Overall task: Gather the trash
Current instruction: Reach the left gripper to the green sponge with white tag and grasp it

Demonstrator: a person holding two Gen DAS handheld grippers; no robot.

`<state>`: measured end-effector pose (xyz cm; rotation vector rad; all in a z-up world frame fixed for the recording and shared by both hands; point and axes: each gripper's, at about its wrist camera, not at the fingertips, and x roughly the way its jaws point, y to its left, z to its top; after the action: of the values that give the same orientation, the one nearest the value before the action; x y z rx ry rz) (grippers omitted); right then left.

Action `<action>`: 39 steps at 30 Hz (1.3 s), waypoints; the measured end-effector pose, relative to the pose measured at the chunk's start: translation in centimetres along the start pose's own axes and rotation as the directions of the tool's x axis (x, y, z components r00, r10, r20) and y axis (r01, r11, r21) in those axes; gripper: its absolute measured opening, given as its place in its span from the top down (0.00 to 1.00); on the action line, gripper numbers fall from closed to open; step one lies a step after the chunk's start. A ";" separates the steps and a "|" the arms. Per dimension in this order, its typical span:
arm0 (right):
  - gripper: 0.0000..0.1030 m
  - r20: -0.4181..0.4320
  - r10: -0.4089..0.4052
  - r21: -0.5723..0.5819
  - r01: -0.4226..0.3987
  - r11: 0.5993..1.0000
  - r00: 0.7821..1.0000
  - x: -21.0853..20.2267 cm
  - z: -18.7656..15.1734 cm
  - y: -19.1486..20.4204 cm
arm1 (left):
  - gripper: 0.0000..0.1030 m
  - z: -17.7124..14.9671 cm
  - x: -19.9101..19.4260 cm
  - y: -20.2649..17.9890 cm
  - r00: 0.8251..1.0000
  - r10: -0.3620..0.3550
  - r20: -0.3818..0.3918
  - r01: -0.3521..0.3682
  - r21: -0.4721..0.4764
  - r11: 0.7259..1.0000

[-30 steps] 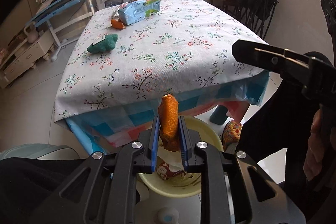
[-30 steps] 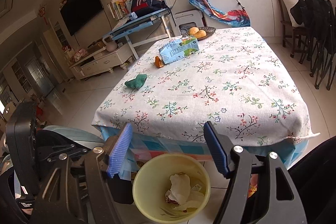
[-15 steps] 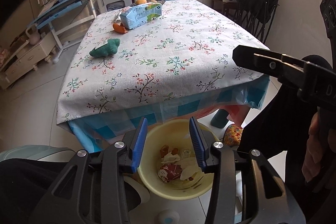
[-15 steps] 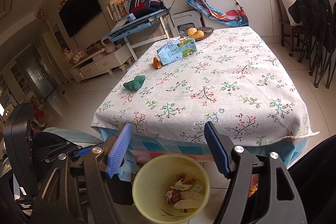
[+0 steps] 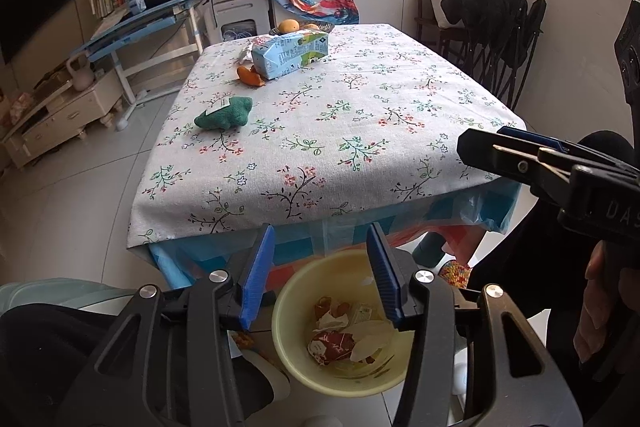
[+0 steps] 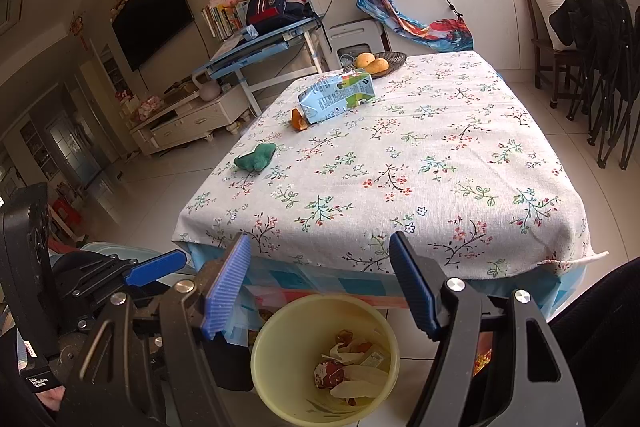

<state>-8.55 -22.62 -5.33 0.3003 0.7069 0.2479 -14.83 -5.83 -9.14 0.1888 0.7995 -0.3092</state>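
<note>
Both tools, the left tool [image 5: 320, 269] and right tool [image 6: 318, 281], gape empty over the yellow bin [image 5: 288, 311]; the orange peel [image 5: 250, 75] lies far ahead-left on the table [image 5: 360, 131], nearer the left tool.

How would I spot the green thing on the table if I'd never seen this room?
Find the table with the floral tablecloth. Along its left side, nearer than the blue carton and orange peel, lies the green lump. It alone is dark green, soft-looking and lobed, apart from everything else.
</note>
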 end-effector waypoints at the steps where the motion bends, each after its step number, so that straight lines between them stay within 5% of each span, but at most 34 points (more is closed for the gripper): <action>1: 0.33 0.000 0.000 0.000 0.000 1.000 1.000 0.0 0.0 0.0 | 0.55 0.0 0.0 0.0 1.000 0.001 0.000 -0.001 -0.001 1.000; 20: 0.33 -0.005 0.002 -0.001 -0.002 1.000 1.000 0.1 0.0 0.2 | 0.54 0.6 -0.1 0.9 1.000 0.013 0.018 -0.012 -0.023 1.000; 31: 0.33 -0.041 0.043 -0.040 -0.045 0.998 0.998 2.6 2.3 1.2 | 0.47 6.9 2.5 7.9 0.995 0.099 0.022 -0.098 -0.035 0.995; 39: 0.33 -0.071 0.072 -0.061 -0.077 0.995 0.995 5.9 5.2 1.8 | 0.42 11.3 9.4 11.4 0.996 0.037 -0.086 -0.036 0.009 0.999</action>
<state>-0.94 -20.04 -4.50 0.2582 0.7551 0.3525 2.83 -0.23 -7.66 0.2242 0.8791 -0.2708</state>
